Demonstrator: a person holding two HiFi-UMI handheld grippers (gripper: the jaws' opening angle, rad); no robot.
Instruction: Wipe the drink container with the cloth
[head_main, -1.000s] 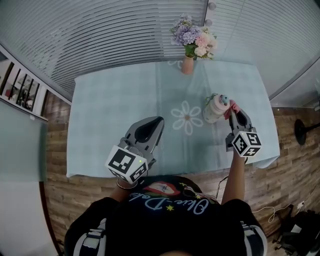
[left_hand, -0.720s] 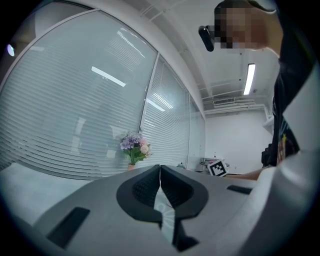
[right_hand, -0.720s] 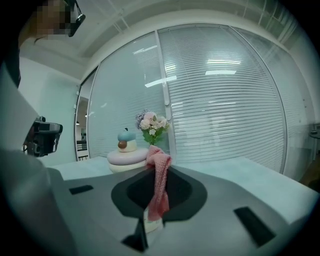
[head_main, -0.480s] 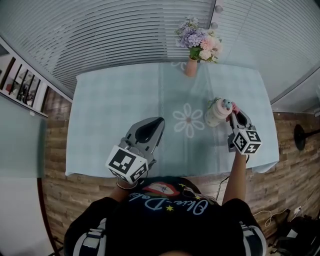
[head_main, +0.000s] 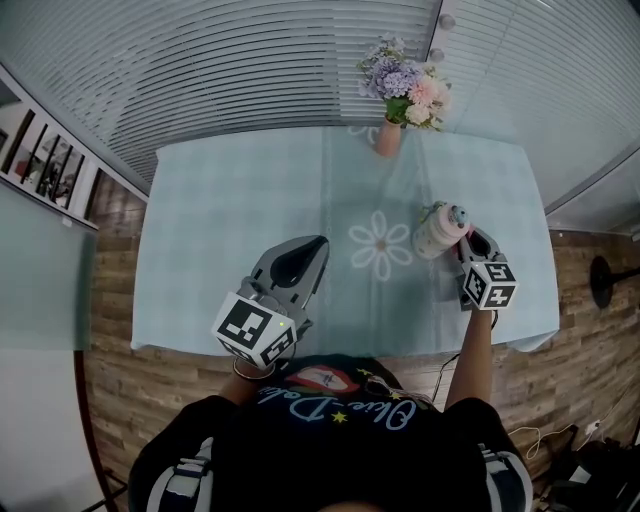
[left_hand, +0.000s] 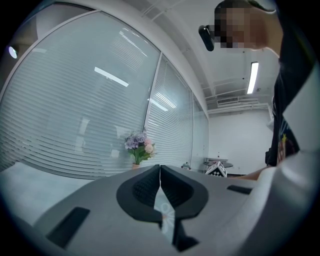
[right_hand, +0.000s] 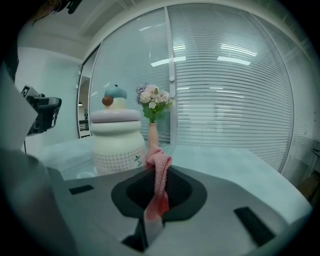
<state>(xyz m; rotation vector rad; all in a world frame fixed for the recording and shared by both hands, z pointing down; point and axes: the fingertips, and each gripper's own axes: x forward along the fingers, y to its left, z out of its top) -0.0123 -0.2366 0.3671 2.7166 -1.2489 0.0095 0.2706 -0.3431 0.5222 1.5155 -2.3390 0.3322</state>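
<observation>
The drink container (head_main: 441, 229) is a squat cream bottle with a lilac lid and a blue and brown knob; it stands upright on the right part of the table. In the right gripper view the drink container (right_hand: 116, 140) fills the left middle. My right gripper (head_main: 469, 236) is shut on a pink cloth (right_hand: 158, 176), whose bunched end touches the bottle's right side; the head view hides the cloth. My left gripper (head_main: 309, 249) hovers over the table's front middle, shut and with nothing in it. Its jaws meet in the left gripper view (left_hand: 160, 170).
A pale blue tablecloth (head_main: 230, 220) with a white flower print covers the table. A small vase of pink and purple flowers (head_main: 402, 92) stands at the far edge. Blinds cover the glass wall behind. Wooden floor surrounds the table.
My right gripper has drawn back slightly toward the front edge and lower along the bottle's right side, and the cloth is no longer visible in the head view. The left gripper has stayed put.
</observation>
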